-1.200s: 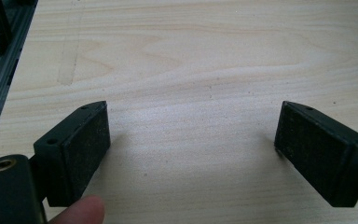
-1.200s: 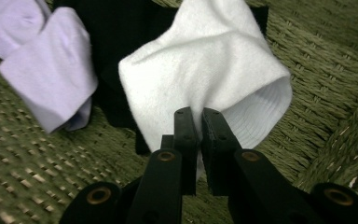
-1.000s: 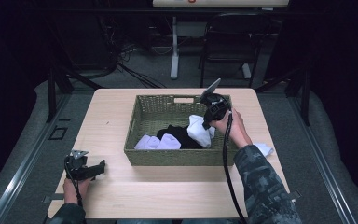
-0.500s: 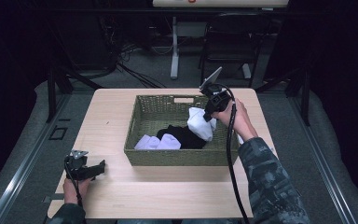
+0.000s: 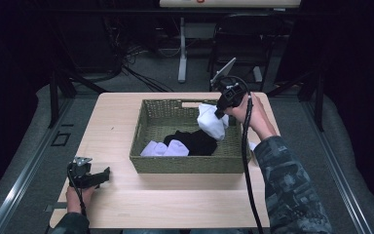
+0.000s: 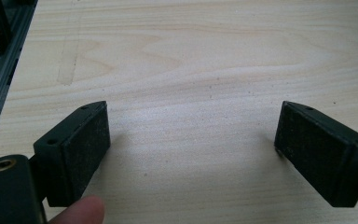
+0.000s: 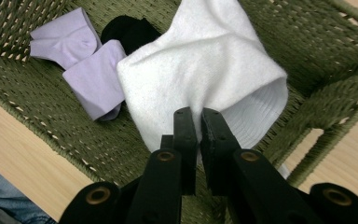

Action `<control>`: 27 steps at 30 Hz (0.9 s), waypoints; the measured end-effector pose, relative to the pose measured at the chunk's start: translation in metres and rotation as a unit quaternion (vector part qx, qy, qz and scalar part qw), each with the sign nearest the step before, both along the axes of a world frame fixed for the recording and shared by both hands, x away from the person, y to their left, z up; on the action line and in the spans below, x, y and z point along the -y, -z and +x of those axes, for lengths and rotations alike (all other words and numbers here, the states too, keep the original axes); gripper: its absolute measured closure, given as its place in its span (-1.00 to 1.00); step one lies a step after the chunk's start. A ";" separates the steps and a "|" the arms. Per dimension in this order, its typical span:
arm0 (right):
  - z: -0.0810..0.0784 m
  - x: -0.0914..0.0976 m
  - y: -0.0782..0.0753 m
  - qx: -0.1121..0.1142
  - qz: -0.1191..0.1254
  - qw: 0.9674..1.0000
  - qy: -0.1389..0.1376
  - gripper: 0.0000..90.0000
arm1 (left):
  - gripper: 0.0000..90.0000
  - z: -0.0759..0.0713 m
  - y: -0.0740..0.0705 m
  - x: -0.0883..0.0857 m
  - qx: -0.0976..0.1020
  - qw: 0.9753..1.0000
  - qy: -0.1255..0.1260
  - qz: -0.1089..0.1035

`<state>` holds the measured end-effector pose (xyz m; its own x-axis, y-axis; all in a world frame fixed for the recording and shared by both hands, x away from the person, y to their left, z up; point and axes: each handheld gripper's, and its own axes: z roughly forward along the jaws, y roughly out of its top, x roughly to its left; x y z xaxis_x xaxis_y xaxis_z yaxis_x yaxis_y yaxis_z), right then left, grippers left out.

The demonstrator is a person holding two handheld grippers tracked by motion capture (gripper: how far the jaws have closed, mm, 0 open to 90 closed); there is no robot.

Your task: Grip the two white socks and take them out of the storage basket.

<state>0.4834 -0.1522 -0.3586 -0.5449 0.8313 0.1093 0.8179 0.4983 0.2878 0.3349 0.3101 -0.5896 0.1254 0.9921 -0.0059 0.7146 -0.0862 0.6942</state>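
A white sock (image 5: 212, 122) (image 7: 205, 70) hangs over the right part of the green wicker basket (image 5: 146, 126), pinched at its cuff by my right gripper (image 5: 220, 112) (image 7: 198, 121), which is shut on it. Lower in the basket lie pale lilac socks (image 5: 164, 148) (image 7: 85, 63) and a black sock (image 5: 196, 140) (image 7: 129, 29). My left gripper (image 5: 102, 174) (image 6: 191, 144) rests low at the table's near left corner, jaws wide open over bare wood with nothing between them.
The basket (image 7: 335, 51) stands on a light wooden table (image 5: 175, 195). A small white item (image 5: 252, 146) lies on the table beside the basket's right wall. A chair (image 5: 243, 39) and a stand's legs are beyond the far edge.
My right gripper has risen and drawn toward the basket's far right corner, lifting the white sock higher. The left gripper has stayed put.
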 end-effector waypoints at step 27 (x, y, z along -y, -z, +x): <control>-0.020 0.085 -0.053 0.035 -0.002 0.997 0.064 0.89 | -0.78 0.002 0.000 0.001 0.005 1.000 0.002 0.002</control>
